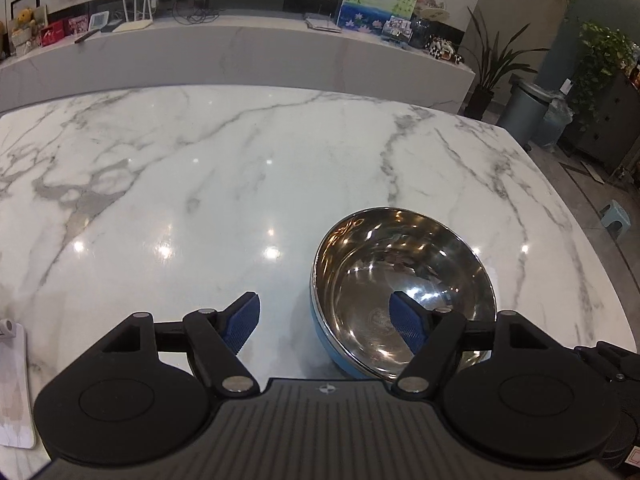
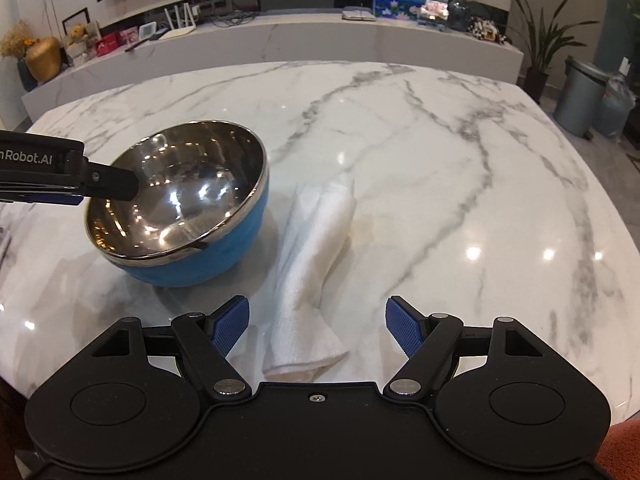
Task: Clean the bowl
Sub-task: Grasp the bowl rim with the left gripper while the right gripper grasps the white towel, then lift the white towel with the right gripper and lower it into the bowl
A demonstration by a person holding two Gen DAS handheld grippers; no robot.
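- Presently, the left hand-held gripper (image 1: 325, 322) stands spread wide, holding nothing; its right finger (image 1: 408, 326) reaches over the rim into the bowl (image 1: 404, 292), its left finger outside the wall.
- Right hand-held gripper (image 2: 318, 322): fingers parted wide, nothing between them, poised low over the near end of the cloth (image 2: 312, 272).
- Bowl: steel inside, blue outside, upright on the worktop (image 2: 460, 152), tilted slightly toward the right camera. Interior looks shiny; whether wiped already or not cannot be judged.
- Cloth: white, folded into a long strip, flat on the worktop just right of the bowl. Its long axis runs away from the right hand-held gripper, roughly along the fingers' line, near end between the fingertips.
- Judgement: the right hand is nearer the cloth, the left nearer the bowl. The scene fits both cloth about to be taken up and cloth just laid down.
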